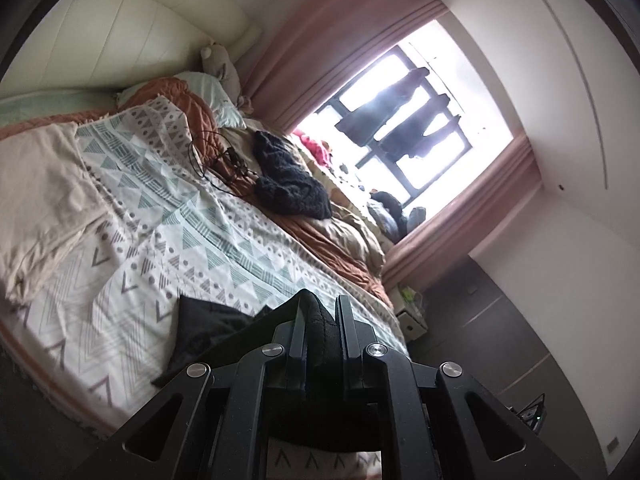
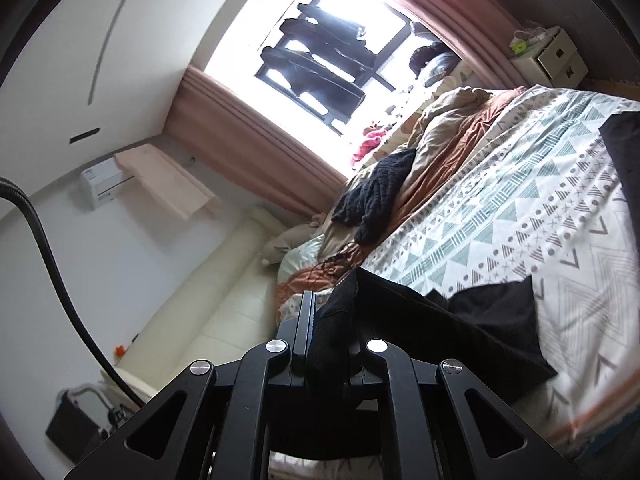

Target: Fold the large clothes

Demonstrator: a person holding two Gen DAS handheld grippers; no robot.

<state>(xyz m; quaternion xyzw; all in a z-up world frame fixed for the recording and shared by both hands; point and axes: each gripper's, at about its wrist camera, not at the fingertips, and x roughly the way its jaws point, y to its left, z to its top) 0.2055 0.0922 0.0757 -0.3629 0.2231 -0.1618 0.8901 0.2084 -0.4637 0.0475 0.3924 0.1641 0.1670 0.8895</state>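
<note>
A black garment (image 1: 208, 332) lies on the patterned bedspread (image 1: 192, 232). My left gripper (image 1: 320, 316) is shut on an edge of it, with black cloth bunched between the fingers. My right gripper (image 2: 330, 312) is shut on another edge of the same black garment (image 2: 460, 332), which drapes from the jaws down onto the bedspread (image 2: 520, 208). Both views are tilted, so the bed runs diagonally.
A dark knitted garment (image 1: 288, 176) lies on rumpled brown and beige bedding near the window (image 1: 400, 120). A beige folded cloth (image 1: 44, 192) lies on the bed's left. Black cables (image 1: 224, 160) lie by the pillows. A white bedside cabinet (image 2: 552, 56) stands by the curtain.
</note>
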